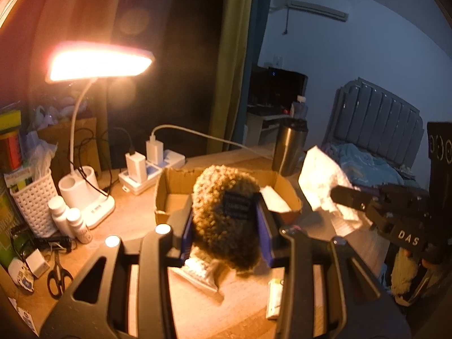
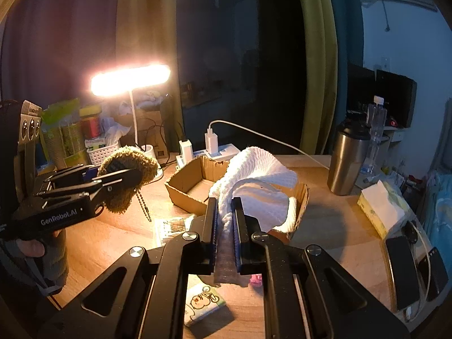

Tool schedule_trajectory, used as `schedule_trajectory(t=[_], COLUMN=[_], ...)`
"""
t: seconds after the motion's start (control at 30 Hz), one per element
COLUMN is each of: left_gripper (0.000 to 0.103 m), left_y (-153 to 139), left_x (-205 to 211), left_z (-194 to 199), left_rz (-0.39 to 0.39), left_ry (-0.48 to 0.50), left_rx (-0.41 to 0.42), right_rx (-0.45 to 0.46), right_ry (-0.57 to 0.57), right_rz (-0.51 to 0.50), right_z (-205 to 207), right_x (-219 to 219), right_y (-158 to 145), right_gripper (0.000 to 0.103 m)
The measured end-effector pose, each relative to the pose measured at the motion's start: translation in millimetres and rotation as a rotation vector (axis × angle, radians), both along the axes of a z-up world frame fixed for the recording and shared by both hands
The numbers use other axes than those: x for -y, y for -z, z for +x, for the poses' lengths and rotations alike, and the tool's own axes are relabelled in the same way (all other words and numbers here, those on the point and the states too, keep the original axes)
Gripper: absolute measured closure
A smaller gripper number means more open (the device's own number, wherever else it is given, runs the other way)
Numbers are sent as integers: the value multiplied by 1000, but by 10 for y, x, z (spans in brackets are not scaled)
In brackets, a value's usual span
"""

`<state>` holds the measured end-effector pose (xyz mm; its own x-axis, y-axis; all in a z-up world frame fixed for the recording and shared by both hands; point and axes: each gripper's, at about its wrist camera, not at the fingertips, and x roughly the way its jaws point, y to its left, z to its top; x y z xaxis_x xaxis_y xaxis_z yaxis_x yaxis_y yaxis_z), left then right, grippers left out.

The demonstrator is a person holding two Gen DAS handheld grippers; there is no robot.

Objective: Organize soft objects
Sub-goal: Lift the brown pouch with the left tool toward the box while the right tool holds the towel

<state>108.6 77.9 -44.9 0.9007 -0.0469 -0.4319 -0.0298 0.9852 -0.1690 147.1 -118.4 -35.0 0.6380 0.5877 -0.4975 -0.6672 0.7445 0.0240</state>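
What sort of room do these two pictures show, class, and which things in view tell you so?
Most likely a bedroom with a desk in it. A bed with a padded headboard stands behind a wooden desk, which holds a lit desk lamp and a power strip; an air conditioner hangs on the wall.

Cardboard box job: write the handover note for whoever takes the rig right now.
Left gripper: jaws shut on the brown curly plush, held up in front of the cardboard box.
Right gripper: jaws shut on the white cloth, hanging over the box's right side.
Done: both soft items picked up.
Left: neither is released into the box yet; lower, open, withdraw.
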Motion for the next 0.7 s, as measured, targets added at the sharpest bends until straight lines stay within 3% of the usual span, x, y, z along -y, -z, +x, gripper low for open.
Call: schedule_trajectory(t=[0.7], left_gripper=[64], left_y=[-236], left_x=[-259], left_z=[153], left_rz=[-10], left_ry=[-36], left_rx=[87], right_rx=[57], right_ry=[-29], right_rz=[6], right_z=[149], right_x=[-251], right_y=[-212], right_gripper=[92])
